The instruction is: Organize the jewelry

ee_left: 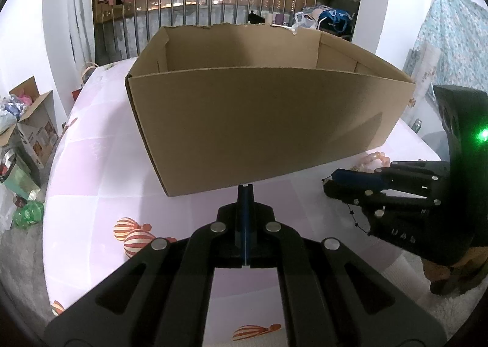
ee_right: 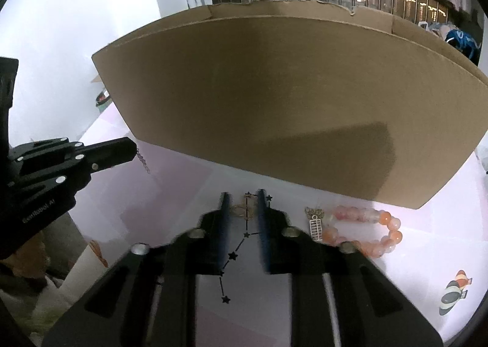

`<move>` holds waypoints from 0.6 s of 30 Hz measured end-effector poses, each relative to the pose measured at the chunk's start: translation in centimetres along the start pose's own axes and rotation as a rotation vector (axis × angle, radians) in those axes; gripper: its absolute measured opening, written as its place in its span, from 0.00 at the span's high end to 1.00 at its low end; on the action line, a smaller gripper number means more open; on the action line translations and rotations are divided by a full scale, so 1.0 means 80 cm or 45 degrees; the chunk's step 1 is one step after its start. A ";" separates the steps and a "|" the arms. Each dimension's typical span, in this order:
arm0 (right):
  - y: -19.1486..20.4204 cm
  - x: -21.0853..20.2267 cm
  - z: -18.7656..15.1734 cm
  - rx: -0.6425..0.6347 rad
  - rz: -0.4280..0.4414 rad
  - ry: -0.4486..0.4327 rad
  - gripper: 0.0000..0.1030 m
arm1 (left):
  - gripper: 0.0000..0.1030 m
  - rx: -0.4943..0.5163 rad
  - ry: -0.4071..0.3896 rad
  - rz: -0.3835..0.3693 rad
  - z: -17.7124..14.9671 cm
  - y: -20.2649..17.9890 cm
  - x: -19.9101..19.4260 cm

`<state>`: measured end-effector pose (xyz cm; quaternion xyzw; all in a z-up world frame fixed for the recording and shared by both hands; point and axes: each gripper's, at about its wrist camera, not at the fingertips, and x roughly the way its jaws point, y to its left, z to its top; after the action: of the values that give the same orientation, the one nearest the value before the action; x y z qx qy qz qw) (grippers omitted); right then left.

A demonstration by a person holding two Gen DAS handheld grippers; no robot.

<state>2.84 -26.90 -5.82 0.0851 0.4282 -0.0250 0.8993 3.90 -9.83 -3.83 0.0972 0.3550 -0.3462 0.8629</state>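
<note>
Two claws work at this counter [ee_right: 427, 240], and I take them from the left. My left claw [ee_left: 245, 191] is fully closed, its tip close to the near wall of the cardboard box [ee_left: 259, 121]. A thin beaded chain [ee_right: 143, 160] shows just by that tip in the right view; whether it is pinched I cannot tell.

Right of it, my right claw [ee_right: 242, 197] has its jaws drawn nearly together on the black star chain [ee_right: 233, 255], with a small gold piece [ee_right: 244, 211] between the tips too. The chain's long axis runs near to far, along the fingers and not across them, with its loose end trailing back under the claw. That claw is plainly the nearer one to it.

Farther right, a gold charm [ee_right: 315, 225] touches a pink bead bracelet [ee_right: 387, 234], both flat on the counter.

Beyond everything stands the box, open-topped. Its near wall hides the floor, and the upper inside looks bare. I judge the chain must rise over that wall.
</note>
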 end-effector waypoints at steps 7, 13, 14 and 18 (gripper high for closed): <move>-0.002 -0.008 0.002 -0.015 0.000 0.005 0.87 | 1.00 0.010 0.000 0.008 0.002 0.002 -0.004; -0.010 -0.007 0.010 -0.029 0.000 0.047 0.77 | 1.00 0.005 0.003 0.005 0.002 0.004 -0.004; -0.011 -0.005 0.011 -0.036 0.000 0.055 0.75 | 1.00 0.005 0.003 0.004 0.002 0.003 -0.003; -0.006 0.002 0.015 -0.104 -0.015 0.095 0.72 | 1.00 0.002 0.008 -0.003 0.002 0.001 -0.002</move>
<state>3.84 -27.58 -5.26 0.0469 0.4625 -0.0095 0.8853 3.92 -9.76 -3.63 0.0987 0.3576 -0.3472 0.8613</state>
